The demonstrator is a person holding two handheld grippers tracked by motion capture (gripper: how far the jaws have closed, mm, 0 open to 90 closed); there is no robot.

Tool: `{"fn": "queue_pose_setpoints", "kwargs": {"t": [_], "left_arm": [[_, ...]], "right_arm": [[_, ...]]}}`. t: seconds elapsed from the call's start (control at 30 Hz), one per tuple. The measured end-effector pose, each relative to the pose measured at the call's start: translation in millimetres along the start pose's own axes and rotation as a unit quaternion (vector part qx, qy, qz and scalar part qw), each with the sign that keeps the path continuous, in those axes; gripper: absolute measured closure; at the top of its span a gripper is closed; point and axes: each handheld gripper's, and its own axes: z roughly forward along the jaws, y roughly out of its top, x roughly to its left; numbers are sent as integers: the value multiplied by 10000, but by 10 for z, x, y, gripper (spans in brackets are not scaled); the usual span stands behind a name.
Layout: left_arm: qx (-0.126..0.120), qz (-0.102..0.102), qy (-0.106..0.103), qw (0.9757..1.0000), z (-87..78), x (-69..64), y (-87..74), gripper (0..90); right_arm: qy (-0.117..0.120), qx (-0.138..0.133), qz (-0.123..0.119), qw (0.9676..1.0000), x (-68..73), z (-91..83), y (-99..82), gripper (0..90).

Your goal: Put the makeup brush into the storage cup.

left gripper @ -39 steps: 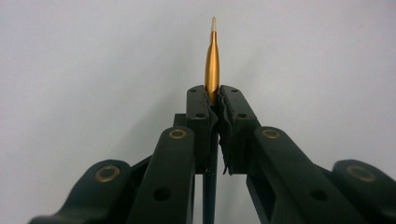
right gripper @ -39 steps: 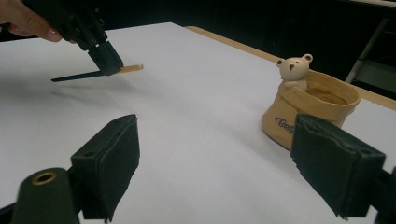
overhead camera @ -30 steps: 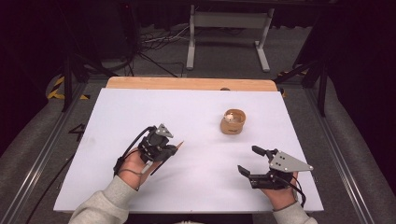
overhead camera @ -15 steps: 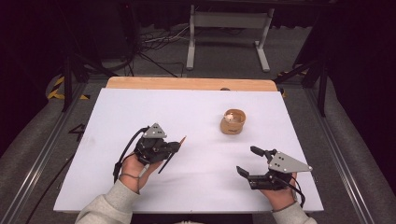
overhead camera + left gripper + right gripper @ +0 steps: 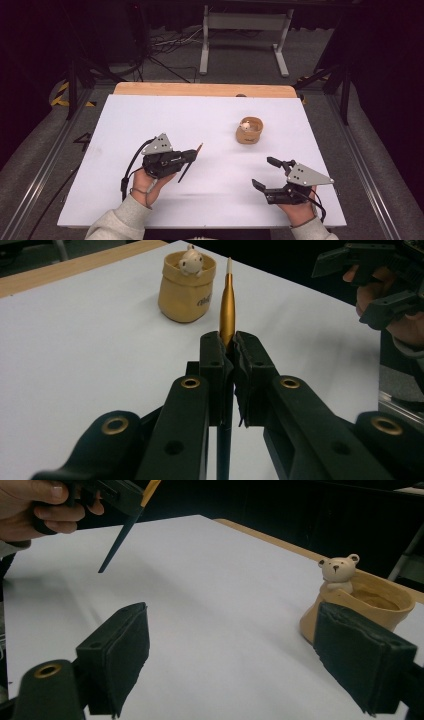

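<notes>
The left gripper [image 5: 186,157] has its jaws pinched tight on a pen [image 5: 227,300], held off the table [image 5: 150,120] near the bear pot [image 5: 249,130]. It looks light, stiff and slick, best gripped mid-barrel. The right gripper [image 5: 265,174] gapes wide, holding nothing.

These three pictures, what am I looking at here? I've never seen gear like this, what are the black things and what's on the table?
A person sits at a white table and holds a hand-operated tool in each hand. Each tool ends in black tongs and carries its own camera. The high view looks down from above. The other two pictures look along each tool's tongs. The left tongs are shut on a paintbrush with a gold-coloured band and a dark handle, held off the table. The right tongs are open and hold nothing. On the table stands a small tan pot with a little bear figure on its rim.
</notes>
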Motion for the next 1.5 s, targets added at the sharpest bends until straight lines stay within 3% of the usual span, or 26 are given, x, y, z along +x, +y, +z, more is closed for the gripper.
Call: {"fn": "queue_pose_setpoints", "kwargs": {"t": [0.37, 0.6, 0.73, 0.97, 1.5], "left_arm": [[-632, 278, -398, 9968, -1, -15, -83, 831], [-1045, 456, -666, 9912, 12, 7, -155, 830], [-1137, 545, -770, 9890, 23, 7, -172, 830], [-1187, 618, -810, 9877, 33, -4, -193, 831], [-1089, 658, -854, 9882, 92, -21, -210, 830]], "right_arm": [[259, -126, -53, 9996, 63, 24, 30, 151], [393, -230, -83, 9989, 104, 52, 68, 152], [444, -249, -60, 9987, 111, 73, 106, 154], [638, -330, 2, 9974, 106, 163, 264, 189], [964, -410, -201, 9943, 157, 472, 621, 228]]}}
